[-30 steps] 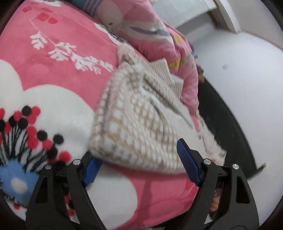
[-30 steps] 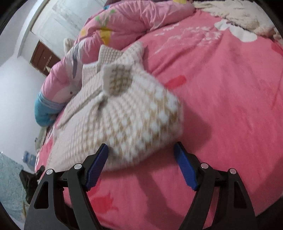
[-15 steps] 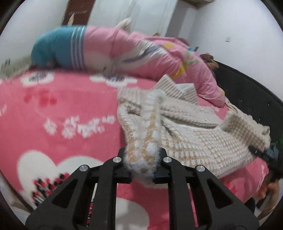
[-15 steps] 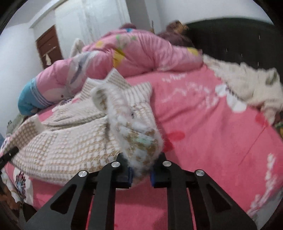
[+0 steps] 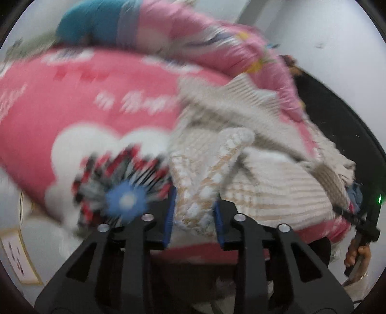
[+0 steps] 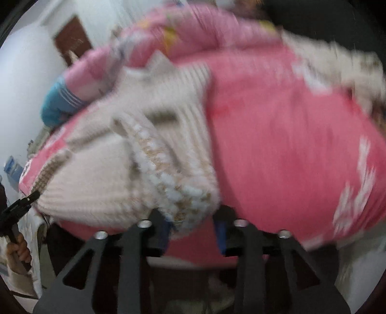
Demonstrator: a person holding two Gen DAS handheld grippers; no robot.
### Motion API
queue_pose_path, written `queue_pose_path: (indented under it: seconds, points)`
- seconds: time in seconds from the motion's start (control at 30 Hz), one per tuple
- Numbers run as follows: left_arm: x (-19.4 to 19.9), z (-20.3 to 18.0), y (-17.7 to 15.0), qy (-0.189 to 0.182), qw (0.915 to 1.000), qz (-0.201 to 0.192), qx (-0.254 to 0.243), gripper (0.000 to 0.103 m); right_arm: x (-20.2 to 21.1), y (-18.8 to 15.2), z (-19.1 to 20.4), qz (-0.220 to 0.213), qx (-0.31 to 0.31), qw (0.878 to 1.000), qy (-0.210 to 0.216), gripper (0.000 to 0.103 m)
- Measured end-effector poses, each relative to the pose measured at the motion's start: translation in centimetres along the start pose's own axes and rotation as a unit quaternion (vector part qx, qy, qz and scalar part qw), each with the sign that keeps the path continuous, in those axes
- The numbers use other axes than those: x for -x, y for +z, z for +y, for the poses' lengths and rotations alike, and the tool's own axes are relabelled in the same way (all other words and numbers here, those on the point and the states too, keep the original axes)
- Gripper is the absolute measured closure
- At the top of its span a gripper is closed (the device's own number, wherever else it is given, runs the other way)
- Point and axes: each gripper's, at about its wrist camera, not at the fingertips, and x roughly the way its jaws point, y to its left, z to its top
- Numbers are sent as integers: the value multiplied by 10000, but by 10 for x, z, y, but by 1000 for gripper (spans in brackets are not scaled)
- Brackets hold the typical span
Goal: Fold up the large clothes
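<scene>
- Between the blue pads of the left gripper (image 5: 194,216) sits a bunched fold of the cream-and-tan knit sweater (image 5: 270,183); the pads stand a little apart yet press the fabric on both sides, so the tool grasps it.
- At the right gripper (image 6: 193,230) another bunch of the same sweater (image 6: 154,149) hangs into the gap between the pads; blur keeps me from telling whether the grasp is firm, though the cloth fills the space.
- Spread behind both tools, the sweater lies across the near edge of the bed, its ribbed hem toward the far side.
- Underneath is a pink blanket (image 5: 86,101) with white shapes and a blue-centred flower print (image 5: 125,200) at the near left of the left view.
- Farther back, a pink quilt (image 5: 217,46) is heaped along the far side, with a teal part (image 5: 84,21) at its left end.
- A second pale fuzzy garment (image 6: 337,62) lies at the far right of the right view.
- Behind the bed stands a dark headboard (image 5: 337,116), white walls, and a brown door (image 6: 72,38).
- No containers show in either view.
</scene>
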Motion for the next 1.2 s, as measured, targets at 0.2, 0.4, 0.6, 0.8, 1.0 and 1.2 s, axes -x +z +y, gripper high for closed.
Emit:
queue_pose_path:
  seconds: [0.2,0.4,0.6,0.8,1.0,1.2]
  points:
    - [38,42,4,176,9952,-744,618,60,29,1,-38,23,-194,9998,-50,37]
    - [52,42,22,230,9921,-1129,496,60,52,18,-57,-447,-683,9953,-519,35]
    - [22,-9,28,-203,9959,-804,-359,58,50,41,-28,-648,-482,9967,126,35]
    - [-29,-37,26,353,9943,-361,-937,58,-7,64,43,-253,634,9976,85,53]
    - [-61,-15,29,464,9974,42,-549,58,-55,77,0,-102,-728,9955,604,79]
    - [-52,-3,31,291,9989,-80,-369,59,-66,63,-44,-19,-1973,9722,1265,79]
